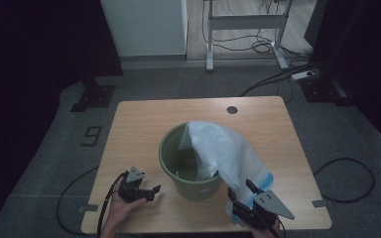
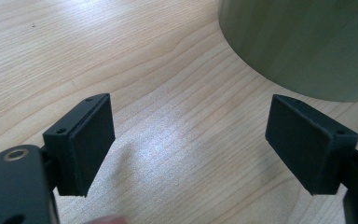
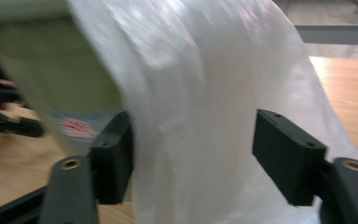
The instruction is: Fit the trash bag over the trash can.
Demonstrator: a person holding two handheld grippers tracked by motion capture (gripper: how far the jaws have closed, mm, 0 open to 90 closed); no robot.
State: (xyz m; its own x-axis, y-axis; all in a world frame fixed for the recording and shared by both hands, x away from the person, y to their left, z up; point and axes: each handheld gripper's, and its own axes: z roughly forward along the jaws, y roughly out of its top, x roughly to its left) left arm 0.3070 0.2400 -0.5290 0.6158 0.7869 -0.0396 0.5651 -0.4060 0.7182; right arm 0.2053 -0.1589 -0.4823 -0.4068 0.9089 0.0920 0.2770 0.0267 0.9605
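Note:
A green bucket [image 1: 194, 189] stands at the middle of the wooden table [image 1: 139, 124]. A white plastic bag [image 1: 225, 151] hangs over the bucket's right rim and runs down to the table's front right. My right gripper [image 1: 239, 187] is at the bag's lower end. In the right gripper view the right gripper [image 3: 193, 149] has its jaws wide apart around the bag [image 3: 200, 88]; the left pad touches the film, the right pad stands off it. My left gripper [image 1: 153, 192] rests low at the bucket's front left. The left gripper [image 2: 189, 140] is open over bare wood, and the bucket wall [image 2: 303, 42] is just beyond.
A round cable hole [image 1: 232, 109] sits in the far part of the tabletop. On the floor beyond are a white desk frame [image 1: 245, 22], a power strip [image 1: 307, 75] with cables, and a black stand foot [image 1: 93, 96]. Another cable loops on the floor [image 1: 345, 181] at the right.

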